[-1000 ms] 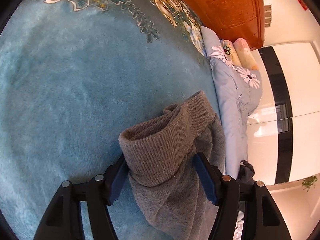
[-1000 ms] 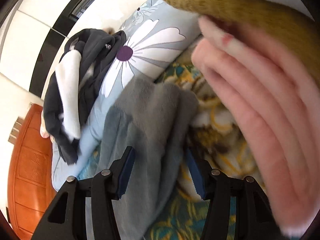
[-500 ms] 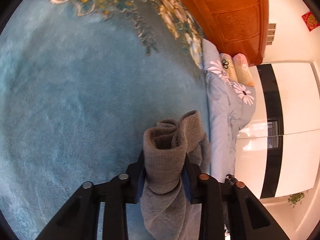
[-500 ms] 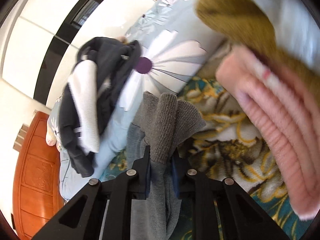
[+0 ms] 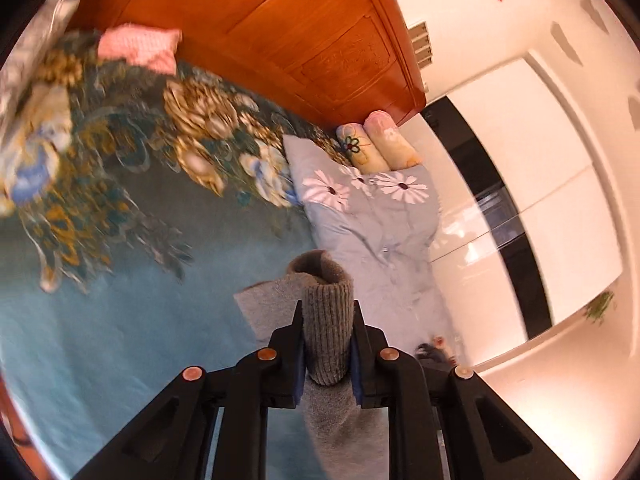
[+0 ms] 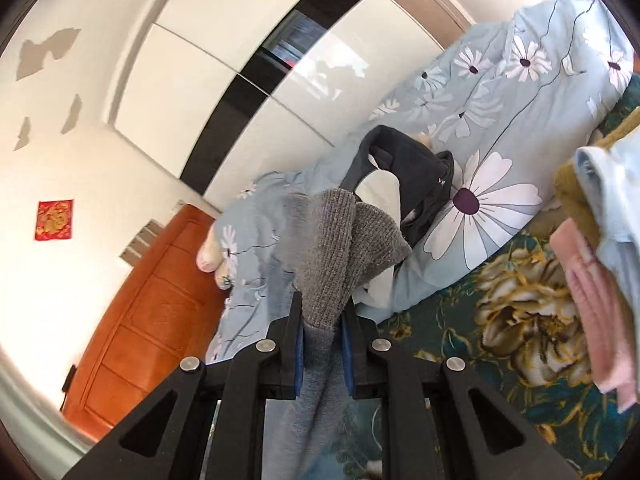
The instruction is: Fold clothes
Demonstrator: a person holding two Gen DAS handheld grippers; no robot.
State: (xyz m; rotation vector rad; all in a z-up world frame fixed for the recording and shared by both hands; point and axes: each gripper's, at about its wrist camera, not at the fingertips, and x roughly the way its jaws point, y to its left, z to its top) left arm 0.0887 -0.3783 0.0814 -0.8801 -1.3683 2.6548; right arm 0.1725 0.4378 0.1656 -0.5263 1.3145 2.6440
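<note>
A grey knit garment (image 5: 326, 320) with a ribbed hem is pinched between the fingers of my left gripper (image 5: 326, 332), lifted above the teal floral bedspread (image 5: 100, 260). Its cloth hangs down below the jaws. My right gripper (image 6: 322, 320) is shut on another ribbed part of the same grey garment (image 6: 332, 252), held up in the air, with grey cloth hanging under it.
A pale blue daisy duvet (image 5: 376, 220) (image 6: 492, 184) lies along the bed's far side, with a dark and white garment (image 6: 404, 184) on it. Folded pink (image 6: 592, 312), mustard and light blue clothes are stacked at right. A wooden headboard (image 5: 300, 32) and white wardrobe (image 5: 540, 184) stand behind.
Both grippers closed on the grey garment's ribbed edge and lifted it off the bedspread. Both views swung upward toward the headboard and wardrobe.
</note>
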